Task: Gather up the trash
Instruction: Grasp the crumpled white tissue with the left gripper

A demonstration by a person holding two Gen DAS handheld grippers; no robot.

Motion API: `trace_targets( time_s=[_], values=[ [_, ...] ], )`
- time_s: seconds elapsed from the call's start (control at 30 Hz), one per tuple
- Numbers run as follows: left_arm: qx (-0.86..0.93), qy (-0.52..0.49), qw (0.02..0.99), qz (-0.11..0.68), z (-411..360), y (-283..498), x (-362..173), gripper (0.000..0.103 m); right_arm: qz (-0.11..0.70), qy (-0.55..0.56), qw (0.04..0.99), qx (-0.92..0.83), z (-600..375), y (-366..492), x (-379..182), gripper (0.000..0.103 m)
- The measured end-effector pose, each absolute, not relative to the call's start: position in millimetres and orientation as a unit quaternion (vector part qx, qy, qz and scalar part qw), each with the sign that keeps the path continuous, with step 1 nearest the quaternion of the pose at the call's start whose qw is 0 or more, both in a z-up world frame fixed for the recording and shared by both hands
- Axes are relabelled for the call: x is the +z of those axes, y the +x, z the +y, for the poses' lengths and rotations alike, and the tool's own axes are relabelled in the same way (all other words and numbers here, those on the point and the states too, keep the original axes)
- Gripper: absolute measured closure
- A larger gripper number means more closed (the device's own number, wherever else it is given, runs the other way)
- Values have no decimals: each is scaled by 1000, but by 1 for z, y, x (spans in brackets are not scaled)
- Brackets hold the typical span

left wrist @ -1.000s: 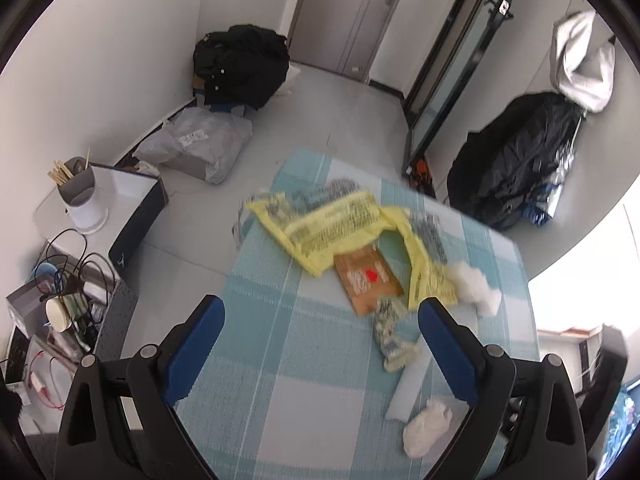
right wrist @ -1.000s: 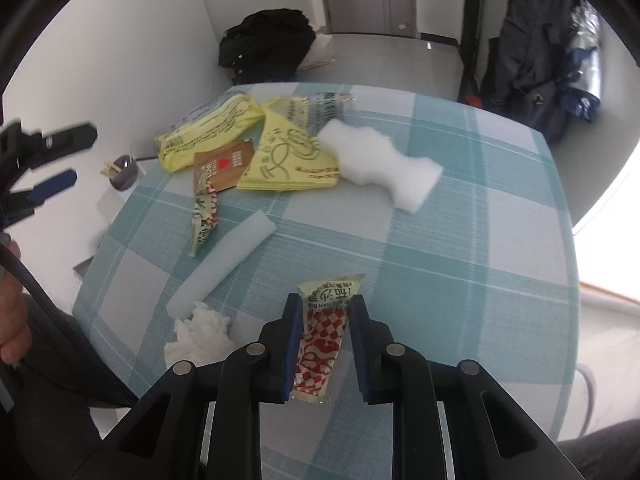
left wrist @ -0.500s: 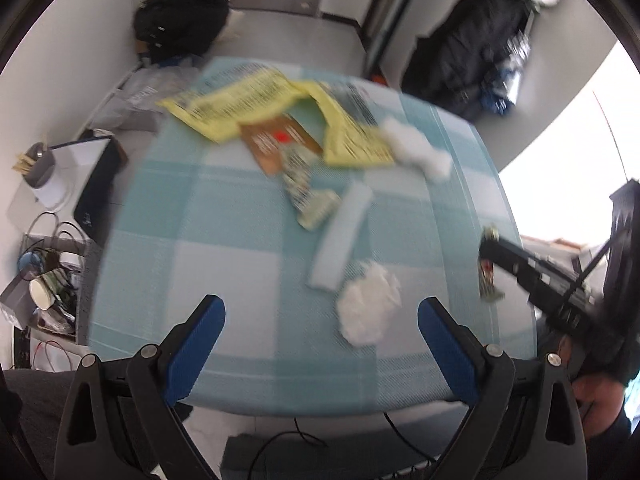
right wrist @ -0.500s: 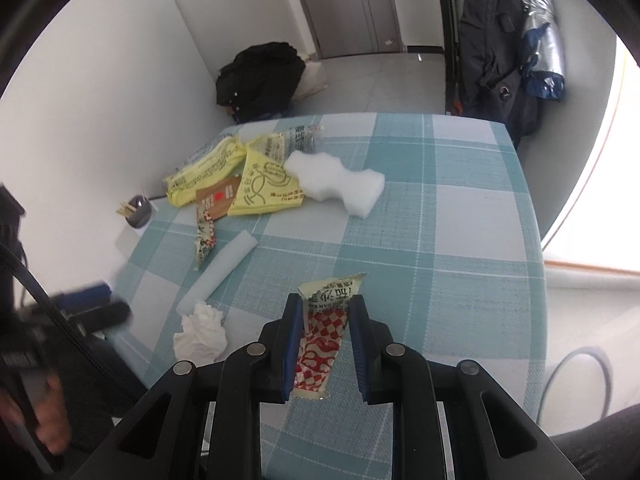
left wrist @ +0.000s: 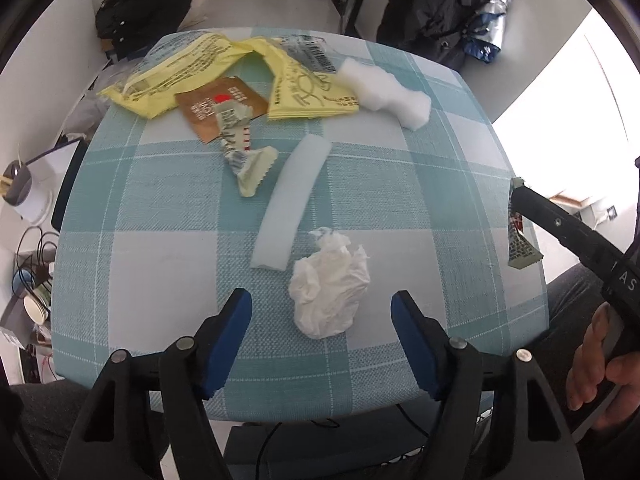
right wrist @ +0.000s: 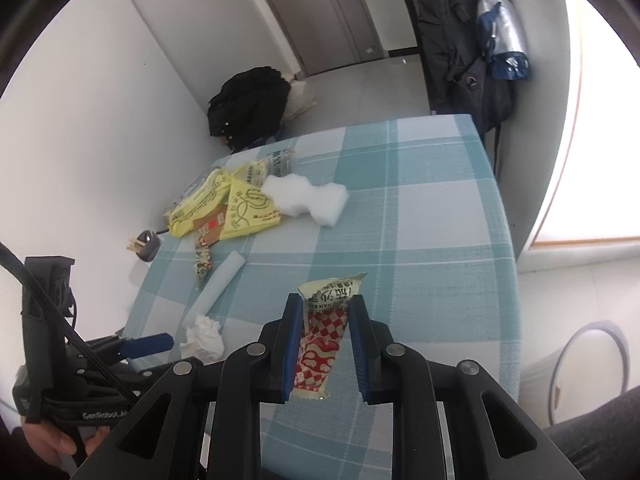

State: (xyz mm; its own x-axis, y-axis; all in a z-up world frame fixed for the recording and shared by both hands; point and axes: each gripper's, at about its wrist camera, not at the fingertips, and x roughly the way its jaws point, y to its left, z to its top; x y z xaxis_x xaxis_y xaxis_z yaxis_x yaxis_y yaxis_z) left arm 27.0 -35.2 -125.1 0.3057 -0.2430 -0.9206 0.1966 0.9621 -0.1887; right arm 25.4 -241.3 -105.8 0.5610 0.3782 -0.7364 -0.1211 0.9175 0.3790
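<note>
So the right gripper (right wrist: 323,344) fingers are clamping one red-checked sachet (right wrist: 322,340), bottom centre of its frame. The left gripper (left wrist: 322,338) fingers are closing around the crumpled tissue (left wrist: 329,285), not pinching yet. Everything else is still sitting on the surface (left wrist: 160,264): foam strip (left wrist: 290,204), yellow bags (left wrist: 188,70), upper left.

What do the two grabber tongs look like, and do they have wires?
Both tongs have black plastic frames with round silver screws and flat blue pads on their fingers: the left tongs and the right tongs match. A black braided cable runs down to the left one, whose handle has white lettering. A dark sleeve edge shows at the wrist.
</note>
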Motion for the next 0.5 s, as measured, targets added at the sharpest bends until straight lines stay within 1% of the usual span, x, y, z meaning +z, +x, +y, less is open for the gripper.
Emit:
trace_targets(
  time_s=[0.1, 0.13, 0.17, 0.27, 0.3, 0.33, 0.37, 0.4, 0.47, 0.5],
  values=[
    [-136, -1, 812, 568, -43, 27, -123, 40, 447, 152, 870, 140, -247, 25, -107, 81],
    [-135, 4, 812, 567, -46, 28, -123, 45, 447, 154, 870, 139, -248, 25, -107, 81],
    [-136, 6, 811, 569, -48, 29, -124, 52, 447, 155, 870, 137, -248, 26, -107, 81],
    [-136, 18, 806, 576, -53, 34, -127, 68, 445, 162, 871, 135, -250, 26, -106, 81],
    [-134, 25, 806, 576, -54, 34, -128, 71, 444, 163, 871, 135, -250, 25, -105, 81],
    [-132, 33, 806, 577, -56, 34, -128, 79, 442, 163, 871, 136, -250, 25, -104, 81],
    [-131, 37, 805, 577, -57, 34, -128, 83, 441, 163, 872, 136, -249, 24, -104, 81],
    [-132, 38, 805, 577, -58, 33, -128, 84, 440, 162, 872, 136, -249, 23, -104, 81],
    [-138, 37, 805, 576, -56, 30, -126, 94, 440, 160, 873, 138, -248, 22, -103, 81],
    [-140, 38, 804, 576, -57, 30, -125, 94, 440, 158, 873, 138, -247, 22, -103, 81]
  ],
)
